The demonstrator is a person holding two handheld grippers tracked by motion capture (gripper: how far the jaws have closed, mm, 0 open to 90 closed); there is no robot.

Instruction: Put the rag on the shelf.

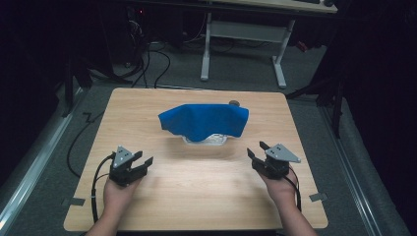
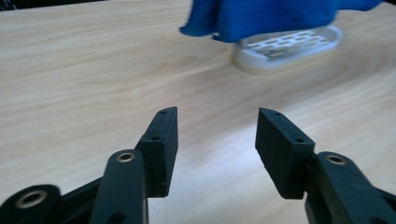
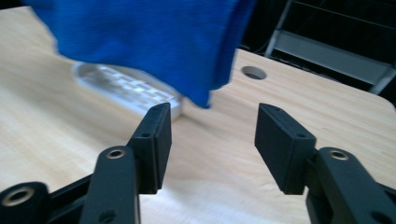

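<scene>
A blue cloth [image 1: 204, 120] hangs spread over the middle of the wooden table [image 1: 196, 191], and whatever holds it up is hidden. Under its near edge lies a white slotted tray [image 1: 205, 140]. My left gripper [image 1: 145, 158] rests near the front left, open and empty, pointing toward the cloth. My right gripper [image 1: 256, 148] is at the front right, also open and empty. In the left gripper view, the left gripper [image 2: 217, 112] faces the cloth [image 2: 266, 16] and tray [image 2: 289, 46] from a distance. In the right gripper view, the right gripper [image 3: 213, 107] is close to the cloth [image 3: 149, 42] and tray [image 3: 126, 88].
A round hole [image 3: 254, 72] sits in the tabletop behind the cloth. Beyond the table stands a white-legged desk [image 1: 241, 34], with cables [image 1: 147, 64] on the grey floor. Bare wood lies between and in front of the two grippers.
</scene>
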